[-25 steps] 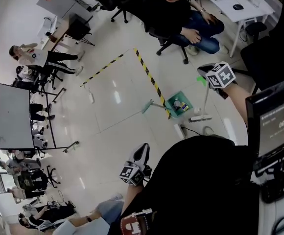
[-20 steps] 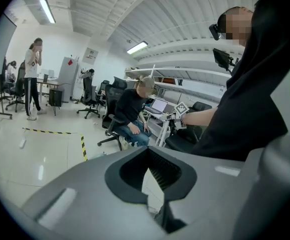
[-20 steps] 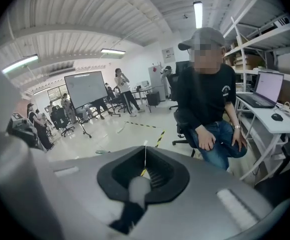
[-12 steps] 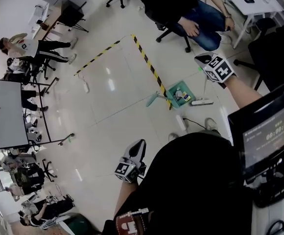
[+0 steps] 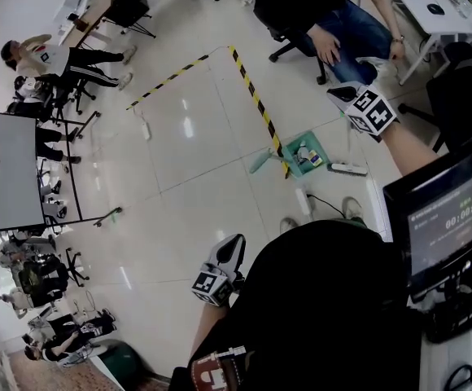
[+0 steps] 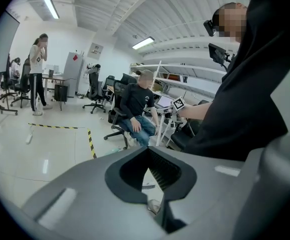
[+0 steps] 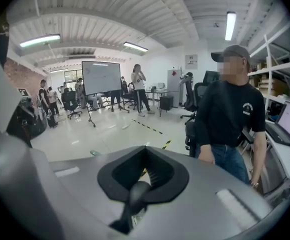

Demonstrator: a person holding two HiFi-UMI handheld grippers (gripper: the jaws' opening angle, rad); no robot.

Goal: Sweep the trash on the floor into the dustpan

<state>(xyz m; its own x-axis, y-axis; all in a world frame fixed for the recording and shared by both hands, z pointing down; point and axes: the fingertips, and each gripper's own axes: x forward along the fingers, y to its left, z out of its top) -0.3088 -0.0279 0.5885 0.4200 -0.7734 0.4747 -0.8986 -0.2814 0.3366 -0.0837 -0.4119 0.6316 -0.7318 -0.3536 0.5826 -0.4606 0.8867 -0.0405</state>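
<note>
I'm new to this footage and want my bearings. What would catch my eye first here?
A green dustpan holding trash sits at the near end of a yellow-and-black tape line. Beside it, the right gripper is shut on the handle of a broom, whose head rests on the floor.

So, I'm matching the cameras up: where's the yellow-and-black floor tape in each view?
Head view: floor tape, upper centre, running toward the dustpan.
Left gripper view: left of centre, above the jaws.
Right gripper view: centre, just above the jaws.
Shared landmark: the person in jeans, right of the tape in all three.
</note>
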